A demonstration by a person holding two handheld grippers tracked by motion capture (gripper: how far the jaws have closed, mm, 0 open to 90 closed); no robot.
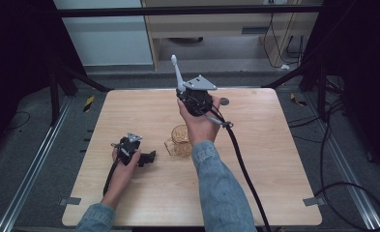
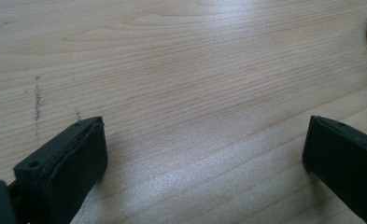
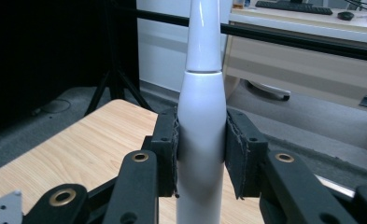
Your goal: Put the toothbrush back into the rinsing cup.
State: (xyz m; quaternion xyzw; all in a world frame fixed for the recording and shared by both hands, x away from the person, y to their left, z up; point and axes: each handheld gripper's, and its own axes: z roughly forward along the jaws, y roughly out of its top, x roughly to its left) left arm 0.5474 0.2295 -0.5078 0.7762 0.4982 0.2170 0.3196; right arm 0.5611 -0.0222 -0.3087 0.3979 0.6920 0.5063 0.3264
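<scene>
White, smooth, tapering electric toothbrush (image 3: 201, 140) stands clamped in the right gripper (image 1: 193, 99) above the wooden table (image 1: 274, 159); an amber glass mug (image 1: 180, 140) sits at its 6 o'clock; left gripper (image 2: 204, 154) rests, jaws apart

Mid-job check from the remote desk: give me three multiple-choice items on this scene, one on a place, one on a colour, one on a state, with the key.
1. Where does the glass mug stand?
A. on the table, between the two hands
B. on the floor
C. in the left gripper

2. What colour is the electric toothbrush?
A. red
B. white
C. green

3. How do the left gripper jaws stand?
A. shut on the mug
B. shut on the toothbrush
C. open over bare wood

Key: 1 A, the high view shows it on the wood by the right forearm. 2 B, its body is white between the right gripper pads. 3 C, the left gripper view shows a wide gap with nothing in it.
</scene>
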